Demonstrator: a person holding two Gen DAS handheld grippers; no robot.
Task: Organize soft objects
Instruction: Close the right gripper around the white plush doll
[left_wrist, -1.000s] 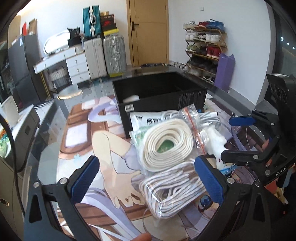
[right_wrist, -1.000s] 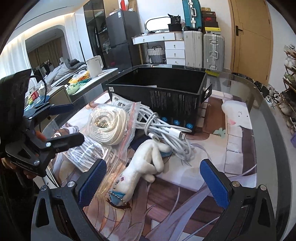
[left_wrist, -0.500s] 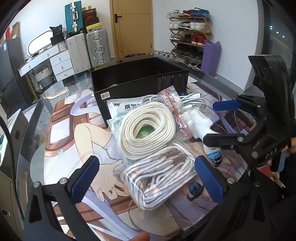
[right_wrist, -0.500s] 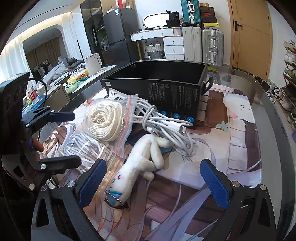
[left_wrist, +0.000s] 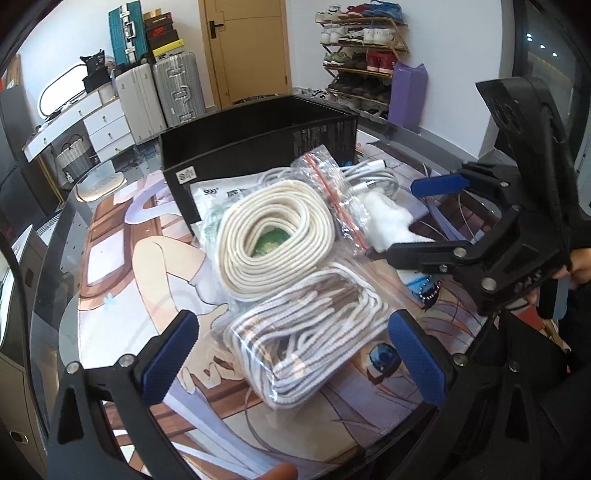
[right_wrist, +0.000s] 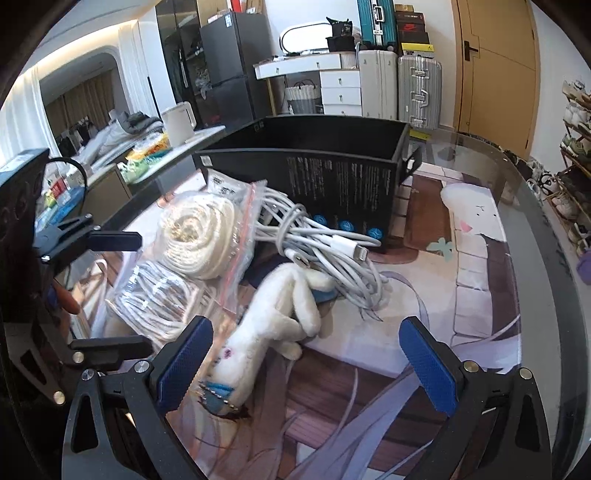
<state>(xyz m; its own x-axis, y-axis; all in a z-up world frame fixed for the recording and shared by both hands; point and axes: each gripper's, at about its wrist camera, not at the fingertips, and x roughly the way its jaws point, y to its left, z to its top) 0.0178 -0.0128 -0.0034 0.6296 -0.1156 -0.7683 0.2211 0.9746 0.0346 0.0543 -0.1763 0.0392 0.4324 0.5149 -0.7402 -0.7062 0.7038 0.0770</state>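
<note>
A black open box (left_wrist: 258, 147) (right_wrist: 314, 162) stands on the printed desk mat. In front of it lie a zip bag of cream rope (left_wrist: 273, 236) (right_wrist: 199, 236), a bag of striped white cord (left_wrist: 314, 339) (right_wrist: 159, 306), a white charging cable bundle (right_wrist: 321, 247) (left_wrist: 373, 181) and a white plush toy (right_wrist: 273, 325) (left_wrist: 388, 225). My left gripper (left_wrist: 291, 354) is open, with the striped cord bag between its fingers. My right gripper (right_wrist: 303, 362) is open, with the plush toy between its fingers; it also shows in the left wrist view (left_wrist: 424, 218).
A flat white packet (left_wrist: 214, 195) lies under the rope bag against the box. The glass table edge (right_wrist: 546, 236) curves at the right. Suitcases (left_wrist: 173, 88), a white dresser (left_wrist: 99, 122) and a shoe rack (left_wrist: 362, 59) stand behind.
Both grippers have come lower and closer to the pile. The striped cord bag now sits between the left fingers and the plush toy between the right fingers.
</note>
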